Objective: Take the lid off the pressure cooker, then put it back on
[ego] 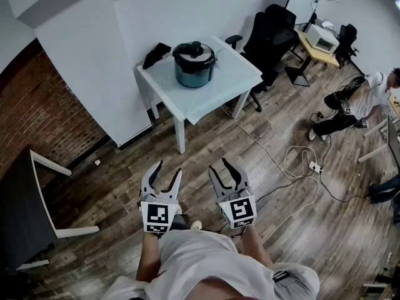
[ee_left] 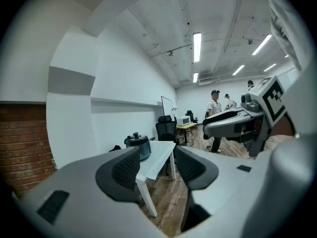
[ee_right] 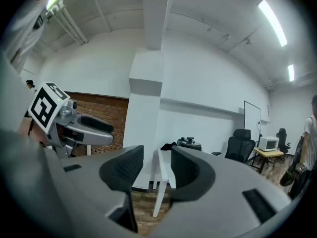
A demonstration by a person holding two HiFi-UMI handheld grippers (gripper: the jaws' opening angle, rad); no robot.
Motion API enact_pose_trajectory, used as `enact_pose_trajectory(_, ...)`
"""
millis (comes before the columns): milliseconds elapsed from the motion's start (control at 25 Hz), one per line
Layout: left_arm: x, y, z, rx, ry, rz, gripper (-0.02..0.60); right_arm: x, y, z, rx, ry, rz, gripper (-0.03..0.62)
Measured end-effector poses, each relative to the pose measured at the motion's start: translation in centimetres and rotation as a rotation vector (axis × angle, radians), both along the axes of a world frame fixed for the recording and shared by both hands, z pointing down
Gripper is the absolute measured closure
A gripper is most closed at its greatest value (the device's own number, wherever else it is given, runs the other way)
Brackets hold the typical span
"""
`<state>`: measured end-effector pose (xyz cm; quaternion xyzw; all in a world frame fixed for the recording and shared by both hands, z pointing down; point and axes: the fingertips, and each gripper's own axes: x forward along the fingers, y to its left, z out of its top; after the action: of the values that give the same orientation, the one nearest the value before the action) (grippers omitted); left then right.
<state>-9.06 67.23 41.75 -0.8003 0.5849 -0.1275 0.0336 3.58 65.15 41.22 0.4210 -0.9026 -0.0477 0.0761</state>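
The dark blue pressure cooker stands on a small white table across the room, its black lid seated on top. Both grippers are held side by side over the wood floor, far short of the table. My left gripper has its jaws apart with nothing between them, and so does my right gripper. In the left gripper view the cooker shows small, just left of the gap between the left gripper's pads. In the right gripper view the cooker sits beyond the right gripper.
A black bundle lies on the table behind the cooker. Black office chairs and a desk with a microwave stand beyond. A cable and power strip trail over the floor. A person crouches at right. A dark table stands at left.
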Motion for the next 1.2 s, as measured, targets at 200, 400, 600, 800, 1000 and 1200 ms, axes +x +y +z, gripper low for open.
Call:
enact_pose_trajectory(200, 0.9, -1.0, 0.4, -0.002, 0.005, 0.007, 0.357, 0.3, -1.1, 0.4, -0.008, 0.007, -0.009, 0.419)
enact_pose_trajectory(400, 0.4, -4.0, 0.2, 0.013, 0.006, 0.007, 0.360, -0.5, -4.0, 0.8, -0.007, 0.014, -0.011, 0.411)
enact_pose_trajectory(600, -0.2, -8.2, 0.3, 0.013, 0.017, 0.029, 0.362, -1.8, -7.9, 1.1, -0.024, 0.024, -0.007, 0.410)
enact_pose_trajectory(800, -1.0, -12.6, -0.4, 0.010, 0.014, 0.066, 0.362, -2.7, -12.4, 0.5, -0.031, 0.023, 0.026, 0.410)
enact_pose_trajectory(1000, -2.4, -16.6, -0.5, 0.005, 0.011, 0.093, 0.362, -4.0, -16.3, -0.3, -0.017, 0.017, 0.055, 0.408)
enact_pose_trajectory(1200, -3.6, -20.2, -0.1, -0.001, 0.015, 0.125, 0.364, -5.2, -19.4, 0.2, -0.023, 0.028, 0.077, 0.407)
